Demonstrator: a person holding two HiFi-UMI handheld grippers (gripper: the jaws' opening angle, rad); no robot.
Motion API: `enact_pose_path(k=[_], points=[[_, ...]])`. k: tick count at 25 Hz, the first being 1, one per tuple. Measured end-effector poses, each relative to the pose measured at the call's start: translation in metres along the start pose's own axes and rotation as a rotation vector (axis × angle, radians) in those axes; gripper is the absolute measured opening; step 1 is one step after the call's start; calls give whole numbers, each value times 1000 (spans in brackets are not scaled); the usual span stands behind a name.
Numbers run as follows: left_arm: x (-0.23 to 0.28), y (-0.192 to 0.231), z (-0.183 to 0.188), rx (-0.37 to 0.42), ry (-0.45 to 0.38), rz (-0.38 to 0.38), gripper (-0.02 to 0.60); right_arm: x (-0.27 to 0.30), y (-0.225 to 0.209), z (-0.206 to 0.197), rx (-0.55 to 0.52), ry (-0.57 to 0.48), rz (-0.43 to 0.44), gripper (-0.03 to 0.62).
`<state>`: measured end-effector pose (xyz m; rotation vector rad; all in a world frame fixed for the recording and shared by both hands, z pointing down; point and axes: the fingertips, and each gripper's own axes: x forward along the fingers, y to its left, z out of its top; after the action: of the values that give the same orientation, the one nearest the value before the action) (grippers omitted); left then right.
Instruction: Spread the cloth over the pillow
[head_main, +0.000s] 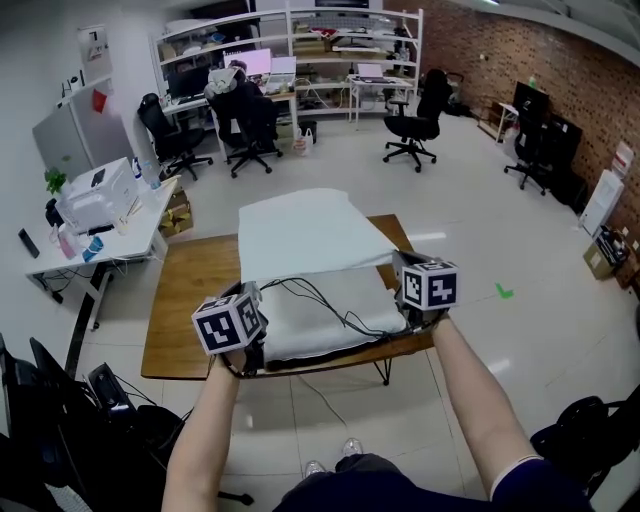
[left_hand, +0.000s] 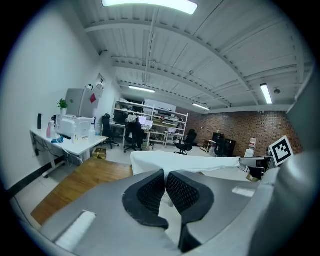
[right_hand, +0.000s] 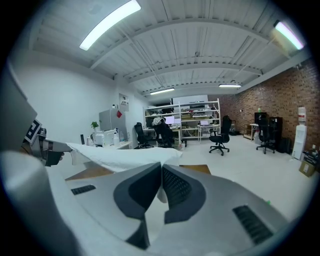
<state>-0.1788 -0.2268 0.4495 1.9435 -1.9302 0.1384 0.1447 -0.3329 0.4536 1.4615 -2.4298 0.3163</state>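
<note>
Left gripper (left_hand: 165, 192) and right gripper (right_hand: 161, 187) each clamp a near corner of the cloth (head_main: 305, 235). We judge it light and limp, sagging over the pillow (head_main: 300, 332); corners are the best hold.

Pillow (head_main: 300, 330) on wooden table (head_main: 190, 310)

Brick wall (head_main: 530, 55), shelving (head_main: 335, 45), tiled floor (head_main: 500, 225)

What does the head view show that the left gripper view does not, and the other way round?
Only the head view: black cables across the pillow, the person's forearms and shoes. Only the left gripper view: ceiling lamps, and the left gripper's jaws shut on a fold of the cloth. Both: the cloth, the wooden table, office chairs, shelves.
</note>
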Motion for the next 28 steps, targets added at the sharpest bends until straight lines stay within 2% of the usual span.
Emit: enact_pose_path(k=[10, 28], points=[[-19, -11, -27, 23, 41, -27, 14, -21, -2, -36, 35, 52, -25, 12], [-12, -14, -78, 57, 153, -29, 14, -19, -15, -105, 93, 131, -54, 29]])
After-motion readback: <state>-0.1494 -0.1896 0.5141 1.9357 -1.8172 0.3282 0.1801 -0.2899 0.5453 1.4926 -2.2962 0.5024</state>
